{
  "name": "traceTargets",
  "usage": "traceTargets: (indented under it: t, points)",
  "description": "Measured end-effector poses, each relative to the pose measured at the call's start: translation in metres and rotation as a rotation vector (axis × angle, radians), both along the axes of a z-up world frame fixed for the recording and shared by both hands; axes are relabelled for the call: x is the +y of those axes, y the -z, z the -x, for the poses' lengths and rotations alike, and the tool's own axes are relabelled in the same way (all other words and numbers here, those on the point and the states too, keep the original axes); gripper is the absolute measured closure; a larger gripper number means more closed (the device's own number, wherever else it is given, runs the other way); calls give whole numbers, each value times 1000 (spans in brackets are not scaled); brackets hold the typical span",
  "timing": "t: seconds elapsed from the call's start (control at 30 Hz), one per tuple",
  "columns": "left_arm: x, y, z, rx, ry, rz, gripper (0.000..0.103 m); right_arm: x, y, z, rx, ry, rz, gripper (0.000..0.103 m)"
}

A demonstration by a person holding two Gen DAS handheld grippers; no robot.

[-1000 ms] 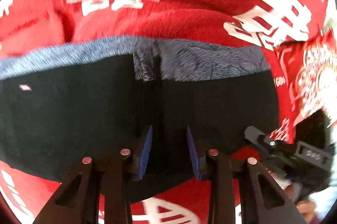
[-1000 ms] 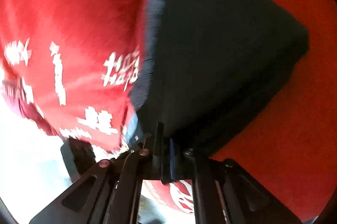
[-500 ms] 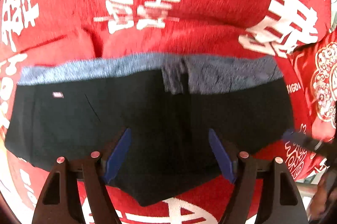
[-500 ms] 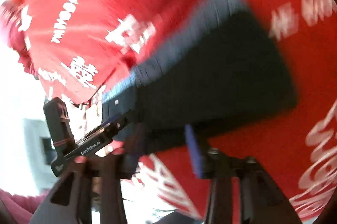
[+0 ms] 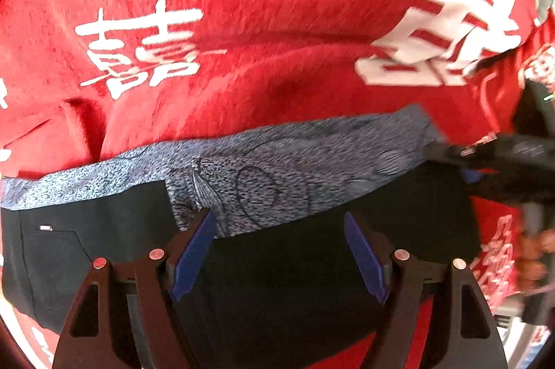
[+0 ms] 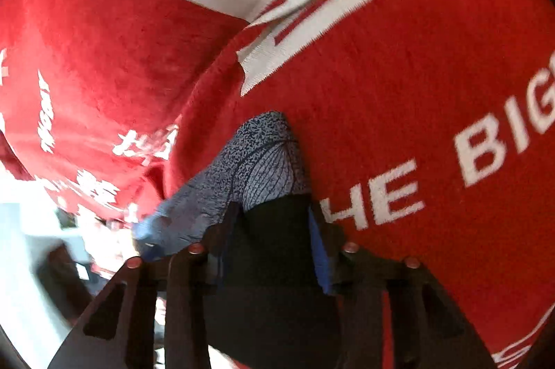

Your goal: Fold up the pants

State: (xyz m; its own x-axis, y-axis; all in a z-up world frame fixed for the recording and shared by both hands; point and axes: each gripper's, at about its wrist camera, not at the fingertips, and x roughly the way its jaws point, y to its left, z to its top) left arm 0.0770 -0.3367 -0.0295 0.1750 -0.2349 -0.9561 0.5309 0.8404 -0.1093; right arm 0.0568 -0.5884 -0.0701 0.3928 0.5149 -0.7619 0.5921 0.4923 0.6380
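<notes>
Jaws: left gripper point(image 5: 279, 252) wide, right gripper point(image 6: 274, 247) closing over crosswise pants point(image 5: 277, 282), waistband away.

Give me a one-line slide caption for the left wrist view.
Open left gripper poised over black pants with a grey patterned waistband, lying on a red blanket printed with white characters.

Left gripper point(image 5: 279, 256) spread wide, right gripper point(image 6: 274, 237) closing

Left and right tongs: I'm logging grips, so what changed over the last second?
The left tongs spread wide and let go of the pants. The right tongs released the fold, shifted toward the grey waistband, and are closing with black cloth between them. The pants stayed flat on the red blanket.
</notes>
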Motion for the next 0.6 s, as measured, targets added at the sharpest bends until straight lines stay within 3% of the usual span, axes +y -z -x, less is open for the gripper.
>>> traceTargets:
  t: [0.07, 0.13, 0.17, 0.3, 0.37, 0.4, 0.5, 0.6]
  points:
    - [8, 8, 0, 11, -14, -38, 26, 3, -10, 0, -38, -10, -26, 68]
    - [21, 18, -1, 72, -40, -11, 26, 8, -20, -1, -62, -50, -23, 69]
    - [24, 16, 2, 58, -35, 2, 26, 10, -21, -2, -50, -66, 1, 69]
    - [14, 16, 14, 31, 4, -77, 24, 17, -11, -11, 36, -132, 160, 63]
    - [16, 15, 15, 35, -25, -85, 19, 25, -13, -12, 51, -135, 191, 60]
    - [18, 15, 15, 44, -51, -98, 10, 27, -15, -12, 58, -146, 198, 59]
    - [36, 17, 15, 95, -146, -78, 10, 42, -27, -8, 74, -213, 260, 56]
    - [51, 13, 22, 80, -183, -96, 10, 51, -41, 3, 85, -244, 307, 55]
